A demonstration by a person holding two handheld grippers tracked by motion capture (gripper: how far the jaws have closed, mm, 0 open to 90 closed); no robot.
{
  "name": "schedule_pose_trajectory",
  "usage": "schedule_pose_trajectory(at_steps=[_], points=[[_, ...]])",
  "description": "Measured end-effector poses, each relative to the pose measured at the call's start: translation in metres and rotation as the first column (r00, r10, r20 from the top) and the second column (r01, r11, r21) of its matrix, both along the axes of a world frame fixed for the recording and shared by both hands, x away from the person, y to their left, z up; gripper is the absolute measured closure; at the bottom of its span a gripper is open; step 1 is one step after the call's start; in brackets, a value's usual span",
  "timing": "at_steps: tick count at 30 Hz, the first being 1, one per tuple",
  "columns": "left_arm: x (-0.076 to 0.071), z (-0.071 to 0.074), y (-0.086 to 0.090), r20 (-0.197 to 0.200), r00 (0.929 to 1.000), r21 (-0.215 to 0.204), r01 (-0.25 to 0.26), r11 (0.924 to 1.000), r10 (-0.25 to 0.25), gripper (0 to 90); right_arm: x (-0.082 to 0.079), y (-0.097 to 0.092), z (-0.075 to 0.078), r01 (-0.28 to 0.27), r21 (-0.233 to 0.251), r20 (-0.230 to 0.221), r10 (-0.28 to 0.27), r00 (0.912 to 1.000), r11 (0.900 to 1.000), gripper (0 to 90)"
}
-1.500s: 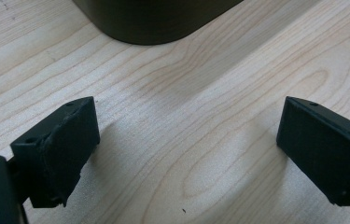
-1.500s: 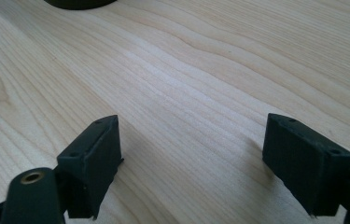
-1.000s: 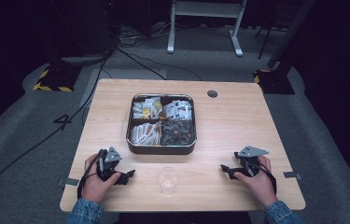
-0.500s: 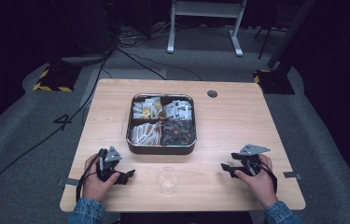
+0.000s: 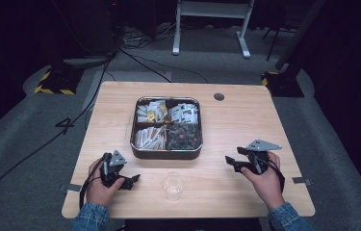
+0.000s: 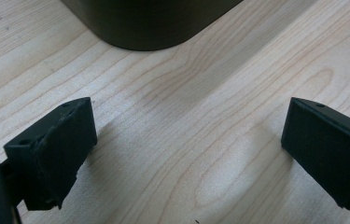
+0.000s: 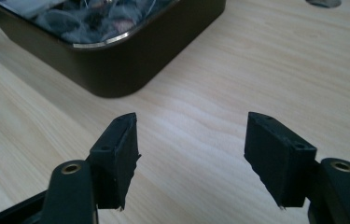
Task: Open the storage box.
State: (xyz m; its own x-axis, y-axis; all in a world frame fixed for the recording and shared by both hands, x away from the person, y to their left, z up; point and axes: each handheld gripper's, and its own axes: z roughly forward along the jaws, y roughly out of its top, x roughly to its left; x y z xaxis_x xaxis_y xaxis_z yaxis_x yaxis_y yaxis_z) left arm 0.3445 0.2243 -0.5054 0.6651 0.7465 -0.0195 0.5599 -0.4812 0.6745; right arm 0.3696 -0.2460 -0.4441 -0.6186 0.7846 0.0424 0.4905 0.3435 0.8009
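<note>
I counted one wooden table [image 5: 245, 120], one dark square tin [image 5: 167, 150] at the centre of the high view, and one clear plastic cup [image 5: 174, 185] below it near the bottom edge. The tin was split into four compartments, each holding small packets. One round grommet [image 5: 219, 96] sat in the tabletop, upper right of the tin.

I had two tongs. My left gripper [image 5: 131, 180] lay at the lower left, just left of the cup, its jaws spread wide with only bare wood between them. My right gripper [image 5: 232, 161] sat at the lower right, well apart from the cup. Its jaws had just been closing, yet a clear gap remained and nothing was between them.

Compared with a second ago, my right hand [image 5: 264, 180] had lifted slightly in the frame. The left gripper, cup and tin had kept their places.
</note>
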Motion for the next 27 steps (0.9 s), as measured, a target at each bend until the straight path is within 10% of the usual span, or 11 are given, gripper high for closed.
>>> schedule_pose_trajectory(at_steps=[27], points=[[0.0, 0.0, 0.0, -0.001, 1.0, 0.003, -0.001, 1.0, 0.001, 3.2, 0.043, 0.06, 0.052, -0.098, -0.007, 0.008, 0.098, 0.9952, 0.9952, 31.9]])
